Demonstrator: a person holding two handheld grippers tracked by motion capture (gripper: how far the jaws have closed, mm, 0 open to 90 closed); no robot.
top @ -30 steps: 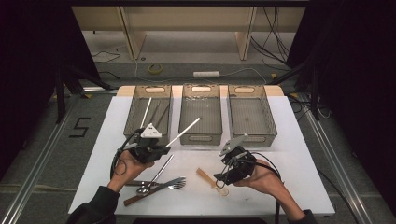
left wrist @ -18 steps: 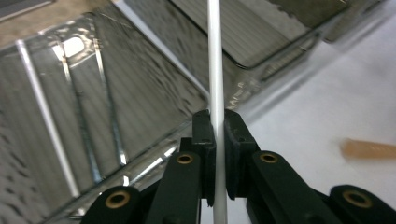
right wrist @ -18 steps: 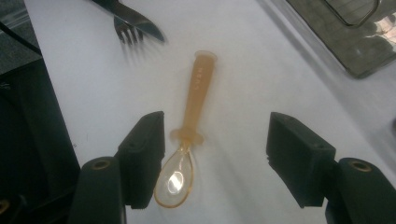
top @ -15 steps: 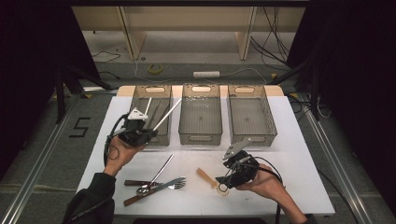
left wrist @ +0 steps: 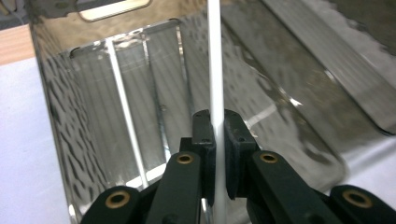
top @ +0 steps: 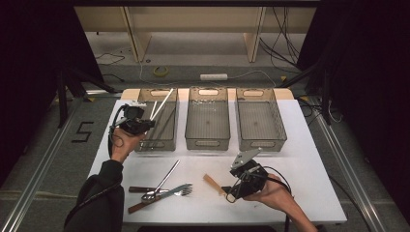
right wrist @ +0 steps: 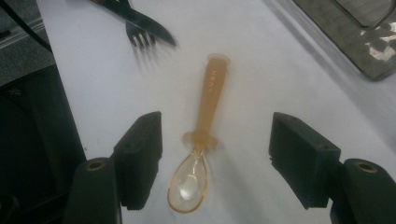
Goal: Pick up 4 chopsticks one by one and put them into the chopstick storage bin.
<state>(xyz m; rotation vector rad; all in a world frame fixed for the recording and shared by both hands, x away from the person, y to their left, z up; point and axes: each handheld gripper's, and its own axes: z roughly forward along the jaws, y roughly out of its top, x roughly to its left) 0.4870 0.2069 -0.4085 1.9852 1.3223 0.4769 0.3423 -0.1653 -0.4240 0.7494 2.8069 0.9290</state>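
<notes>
High view shows cutlery being sorted into three clear bins at the far side of the counter (top: 309, 159). The left gripper (top: 145, 123) is clamped on a white chopstick (top: 162, 104) and holds it over the left bin (top: 145, 145), where a second white chopstick (left wrist: 122, 107) already lies on the bottom. The middle bin (top: 208, 142) and right bin (top: 258, 142) look empty, though their clear walls make that hard to be sure of. Right gripper view has the right gripper (right wrist: 215, 158) spread wide, its jaws having just opened further, straddling an amber plastic spoon (right wrist: 198, 140) that lies flat on the counter, not yet gripped. Near the front edge a fork (top: 181, 192), a knife (top: 154, 197) and other metal pieces wait. By my judgement, most of the sorting remains.
</notes>
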